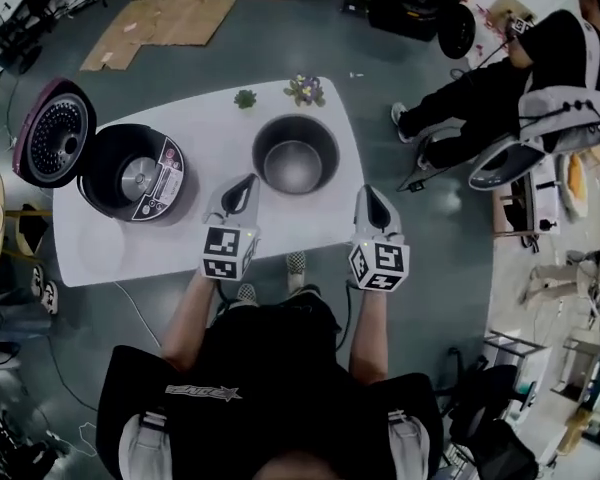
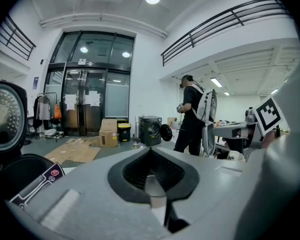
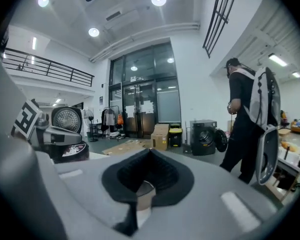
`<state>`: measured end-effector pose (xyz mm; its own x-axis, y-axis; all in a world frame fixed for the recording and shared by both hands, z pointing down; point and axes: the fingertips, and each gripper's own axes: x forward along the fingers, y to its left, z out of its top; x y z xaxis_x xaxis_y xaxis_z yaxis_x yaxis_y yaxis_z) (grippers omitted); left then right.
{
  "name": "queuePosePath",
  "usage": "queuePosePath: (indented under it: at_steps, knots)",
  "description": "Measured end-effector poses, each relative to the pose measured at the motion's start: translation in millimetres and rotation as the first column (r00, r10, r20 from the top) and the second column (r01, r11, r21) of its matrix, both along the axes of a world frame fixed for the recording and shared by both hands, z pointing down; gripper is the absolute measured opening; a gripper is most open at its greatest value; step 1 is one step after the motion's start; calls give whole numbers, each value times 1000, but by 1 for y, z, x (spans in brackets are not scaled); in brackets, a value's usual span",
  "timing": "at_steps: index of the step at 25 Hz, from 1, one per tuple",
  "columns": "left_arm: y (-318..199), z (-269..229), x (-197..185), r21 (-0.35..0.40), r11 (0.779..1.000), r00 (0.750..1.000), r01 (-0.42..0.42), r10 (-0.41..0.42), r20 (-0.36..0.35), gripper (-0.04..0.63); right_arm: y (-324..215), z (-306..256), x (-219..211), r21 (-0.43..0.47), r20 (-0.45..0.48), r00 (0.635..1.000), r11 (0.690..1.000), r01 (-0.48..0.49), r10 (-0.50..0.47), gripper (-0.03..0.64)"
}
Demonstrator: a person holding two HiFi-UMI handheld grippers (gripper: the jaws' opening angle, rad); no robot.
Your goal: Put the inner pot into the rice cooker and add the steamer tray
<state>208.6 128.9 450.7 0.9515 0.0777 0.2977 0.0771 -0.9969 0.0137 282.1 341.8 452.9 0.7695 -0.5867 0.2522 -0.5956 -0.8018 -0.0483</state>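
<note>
Left gripper (image 1: 248, 181) and right gripper (image 1: 369, 192) we hold closed and empty near either side of the pot (image 1: 295, 154), likely for a two-handed lift.

Your head camera looks steeply down on the white table (image 1: 110, 240) from close above, with the left gripper (image 1: 246, 184) and right gripper (image 1: 369, 192) low in frame. Each gripper camera sits just behind its own jaws, low over the table, facing nearly level toward the glass doors (image 2: 85, 101). All three views share the open rice cooker (image 1: 130, 176) and the person in black (image 3: 246, 119).
</note>
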Motion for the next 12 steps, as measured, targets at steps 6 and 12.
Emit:
queuePosePath:
  at_steps: [6,12]
  knots:
    - [-14,34,32,-7,992,989,125,-124,76,11,-23,39,61,-26,93,989,993,117,-114,3]
    - [-26,61,46,-7,977,968,213,-210,137,11,-48,84,90,-37,219,955,976,213,-200,118]
